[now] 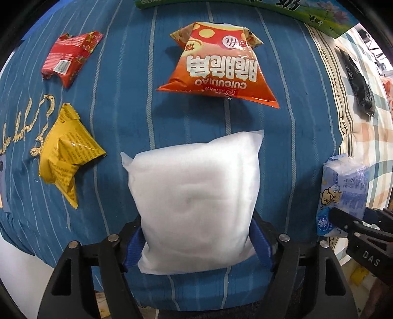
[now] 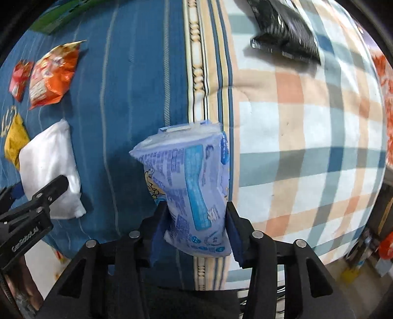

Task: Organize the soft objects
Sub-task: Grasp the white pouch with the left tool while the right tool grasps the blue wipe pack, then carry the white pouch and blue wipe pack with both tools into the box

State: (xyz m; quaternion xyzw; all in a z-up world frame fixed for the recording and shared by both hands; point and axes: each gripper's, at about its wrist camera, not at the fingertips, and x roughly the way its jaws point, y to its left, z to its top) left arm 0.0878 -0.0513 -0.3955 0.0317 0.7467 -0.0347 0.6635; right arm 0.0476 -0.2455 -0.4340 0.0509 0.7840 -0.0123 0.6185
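A white soft pouch point(image 1: 194, 193) lies on the blue striped blanket point(image 1: 118, 103). My left gripper point(image 1: 196, 220) points down over its near end, and the blue pads touch both sides, pinching it slightly. In the right wrist view the same pouch point(image 2: 49, 162) and left gripper point(image 2: 49, 189) sit at the left. My right gripper point(image 2: 195, 211) is shut on a light blue pack of tissues point(image 2: 191, 176), which stands up between the fingers above the seam of blanket and plaid sheet point(image 2: 307, 122). From the left wrist view that pack point(image 1: 343, 189) and the right gripper point(image 1: 343, 218) are at the right edge.
An orange snack bag point(image 1: 216, 66), a red packet point(image 1: 70, 57) and a yellow packet point(image 1: 66, 157) lie on the blanket. A black packet point(image 2: 285, 32) rests on the plaid sheet. A green box point(image 1: 307, 12) lies along the far edge. The floor shows below the bed's edge.
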